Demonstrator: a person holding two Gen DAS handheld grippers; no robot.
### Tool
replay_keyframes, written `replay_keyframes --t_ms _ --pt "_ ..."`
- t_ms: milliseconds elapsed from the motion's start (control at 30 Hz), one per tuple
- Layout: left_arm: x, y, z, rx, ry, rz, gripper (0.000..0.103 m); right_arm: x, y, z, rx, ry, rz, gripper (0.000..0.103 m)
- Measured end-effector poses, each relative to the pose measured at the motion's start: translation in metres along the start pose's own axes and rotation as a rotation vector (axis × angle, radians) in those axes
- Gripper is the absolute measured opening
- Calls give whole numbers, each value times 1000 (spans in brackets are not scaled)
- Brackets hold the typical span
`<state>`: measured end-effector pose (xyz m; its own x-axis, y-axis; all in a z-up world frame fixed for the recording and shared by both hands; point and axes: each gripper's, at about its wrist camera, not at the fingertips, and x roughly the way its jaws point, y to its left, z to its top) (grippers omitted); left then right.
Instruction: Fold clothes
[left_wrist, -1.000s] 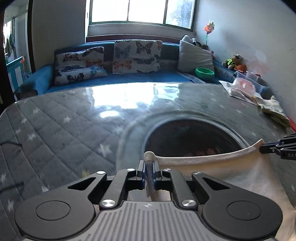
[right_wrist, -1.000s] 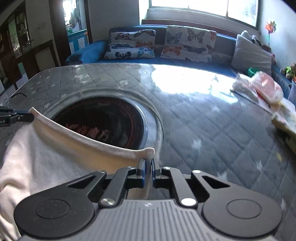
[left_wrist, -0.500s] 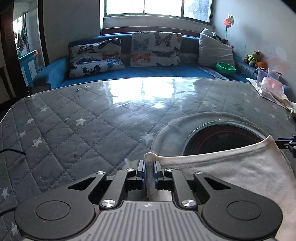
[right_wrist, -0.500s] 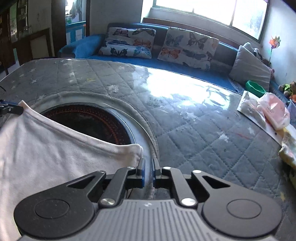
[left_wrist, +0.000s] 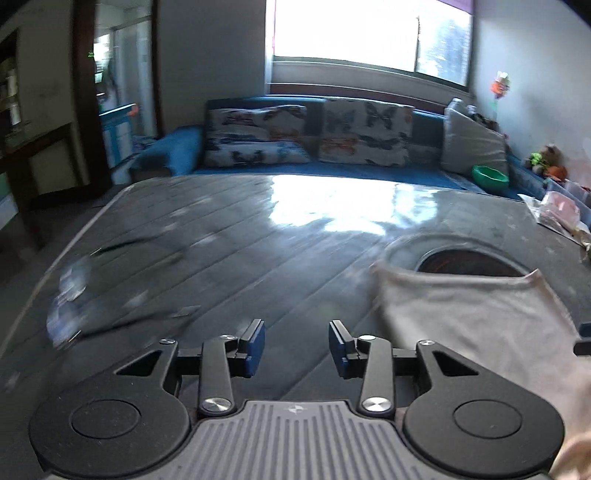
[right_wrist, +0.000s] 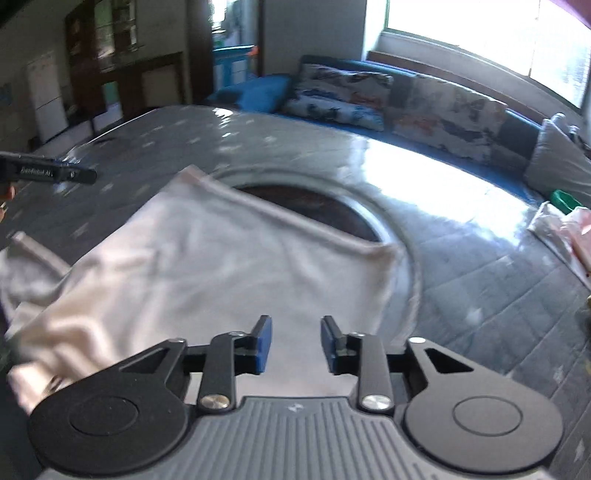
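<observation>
Left tongs (left_wrist: 297, 345): black linkage arms, blue pads, silver screws, ribbed grey housing. Right tongs (right_wrist: 296, 343): same build.

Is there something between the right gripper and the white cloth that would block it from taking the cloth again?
Nothing visible does. The right gripper, jaws just opened and empty, hangs directly over the white cloth spread on the table.

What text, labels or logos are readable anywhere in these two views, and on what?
"GenRobot.AI", roughly: white print on the side of the left gripper finger seen in the right wrist view; motion blur makes the reading uncertain.
Small pale emblem on each gripper's ribbed grey housing: a mark, not readable as text.
Nothing legible on the white garment, the grey quilted cover or the butterfly cushions.
</observation>
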<state>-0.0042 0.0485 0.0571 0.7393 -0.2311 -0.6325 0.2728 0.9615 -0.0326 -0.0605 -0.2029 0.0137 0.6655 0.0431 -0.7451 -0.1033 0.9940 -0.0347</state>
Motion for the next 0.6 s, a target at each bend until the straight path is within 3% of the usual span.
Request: replay_keyframes --t_ms 300,533,600 --pt "-63 54 -66 -100 16 135 54 -19 30 -32 -50 23 4 41" --pt "-68 67 -85 -136 47 136 55 -16 35 -38 -55 25 -2 45" --pt "-67 64 -86 -129 42 117 53 -17 37 -39 -63 21 -5 52"
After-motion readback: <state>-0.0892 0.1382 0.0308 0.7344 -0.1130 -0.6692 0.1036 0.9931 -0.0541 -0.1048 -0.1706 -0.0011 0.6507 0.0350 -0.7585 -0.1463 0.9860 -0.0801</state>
